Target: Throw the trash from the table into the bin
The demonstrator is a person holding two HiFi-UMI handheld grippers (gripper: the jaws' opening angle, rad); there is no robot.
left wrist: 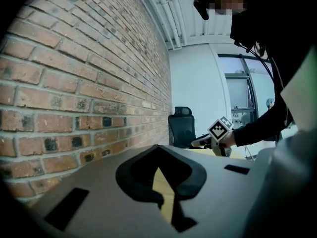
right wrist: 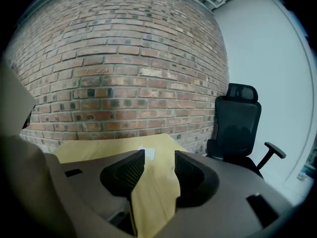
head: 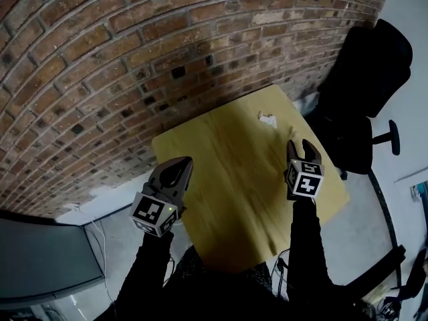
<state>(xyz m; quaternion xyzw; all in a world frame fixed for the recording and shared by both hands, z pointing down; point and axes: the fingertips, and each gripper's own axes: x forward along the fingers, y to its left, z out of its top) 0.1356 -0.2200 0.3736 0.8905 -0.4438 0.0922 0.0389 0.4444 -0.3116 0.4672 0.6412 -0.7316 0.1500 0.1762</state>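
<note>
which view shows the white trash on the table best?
Head view: the whole white scrap lies unobstructed on the table near the brick wall. Right gripper view shows it only small, just past its jaws. Left gripper view doesn't show it.

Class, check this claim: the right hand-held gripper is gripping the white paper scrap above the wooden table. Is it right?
No. The right hand-held gripper is open and empty above the wooden table; the white paper scrap lies on the table ahead of it. The right gripper view shows this.

no legible text, square markers (head: 307,184) on left gripper (head: 179,164), right gripper (head: 302,147)
</note>
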